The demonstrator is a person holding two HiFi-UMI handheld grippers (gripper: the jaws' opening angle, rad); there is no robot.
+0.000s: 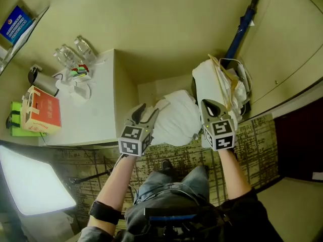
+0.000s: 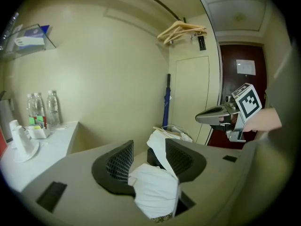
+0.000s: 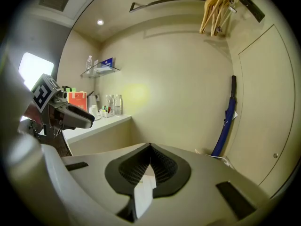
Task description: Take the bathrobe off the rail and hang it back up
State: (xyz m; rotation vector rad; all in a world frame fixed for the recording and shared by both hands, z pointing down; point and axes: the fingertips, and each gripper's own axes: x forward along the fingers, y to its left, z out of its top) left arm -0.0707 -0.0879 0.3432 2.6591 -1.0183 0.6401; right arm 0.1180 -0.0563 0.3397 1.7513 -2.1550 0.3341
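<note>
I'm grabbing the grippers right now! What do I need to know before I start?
Left gripper: open, with bathrobe cloth between its jaws but not pinched.
Right gripper: shut on a fold of the bathrobe.
Bathrobe: off the rail, heaped low in the corner beside the blue umbrella. Wooden hangers hang on the rail.
Done: bathrobe taken down.
Left to do: probably close the left gripper on the cloth, lift, and hang the bathrobe back on the rail.

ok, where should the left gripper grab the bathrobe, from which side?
Likely the raised fold of the bathrobe between the open fingers of the left gripper, from above: it stands clear of the heap. The right gripper is shut on another strip of it.
</note>
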